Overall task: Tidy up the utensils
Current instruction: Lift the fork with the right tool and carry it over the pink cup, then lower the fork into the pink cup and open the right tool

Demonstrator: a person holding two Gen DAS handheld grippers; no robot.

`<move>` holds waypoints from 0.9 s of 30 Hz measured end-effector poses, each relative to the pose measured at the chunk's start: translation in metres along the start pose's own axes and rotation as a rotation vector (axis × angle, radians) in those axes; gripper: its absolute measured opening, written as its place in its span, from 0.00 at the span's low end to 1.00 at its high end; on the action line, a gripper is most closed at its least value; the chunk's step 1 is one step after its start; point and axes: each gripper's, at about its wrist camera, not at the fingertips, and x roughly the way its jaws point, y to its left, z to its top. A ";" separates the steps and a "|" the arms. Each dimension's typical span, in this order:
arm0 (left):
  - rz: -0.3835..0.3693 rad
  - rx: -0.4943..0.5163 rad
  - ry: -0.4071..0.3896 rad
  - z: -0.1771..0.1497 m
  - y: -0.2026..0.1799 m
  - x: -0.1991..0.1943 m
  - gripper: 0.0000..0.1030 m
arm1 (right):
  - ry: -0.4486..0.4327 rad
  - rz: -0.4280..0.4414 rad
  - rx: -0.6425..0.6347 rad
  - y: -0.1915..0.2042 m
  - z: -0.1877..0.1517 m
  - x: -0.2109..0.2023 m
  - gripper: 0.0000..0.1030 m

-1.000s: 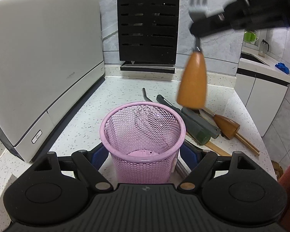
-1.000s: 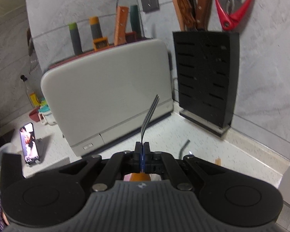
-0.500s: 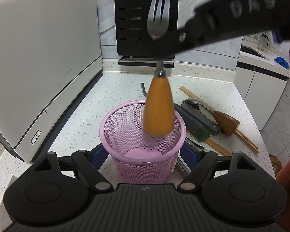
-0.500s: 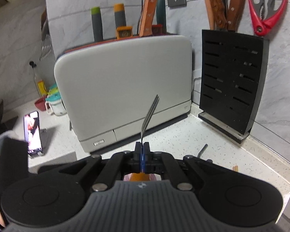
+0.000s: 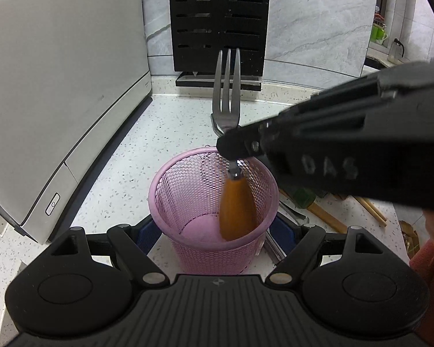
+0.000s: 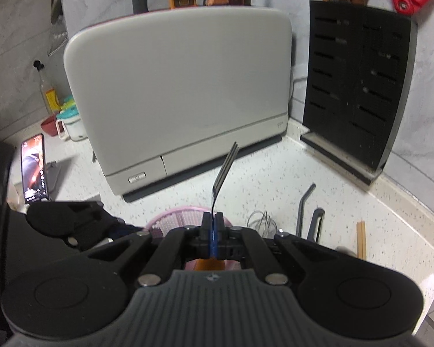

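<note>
Between right gripper (image 6: 213, 225) pads, fork (image 5: 226, 107) over pink basket (image 5: 170, 179)

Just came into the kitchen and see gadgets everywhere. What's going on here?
A person is sorting utensils with two tools. The left hand-held gripper clasps a pink mesh basket on the counter. The right hand-held gripper is shut on a wooden-handled fork, tines up, its handle partly inside the basket. More utensils lie on the counter beside it.
</note>
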 end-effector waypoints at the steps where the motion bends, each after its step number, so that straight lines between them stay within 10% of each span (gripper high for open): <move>1: 0.001 -0.001 0.002 0.001 0.000 0.000 0.90 | 0.006 0.000 0.002 0.000 -0.001 0.001 0.00; 20: -0.014 0.028 -0.021 -0.005 0.001 -0.002 0.90 | 0.093 0.039 0.058 -0.004 -0.005 0.012 0.04; 27: -0.026 0.043 -0.011 -0.003 0.003 -0.002 0.90 | 0.070 0.084 0.092 -0.012 -0.002 -0.006 0.29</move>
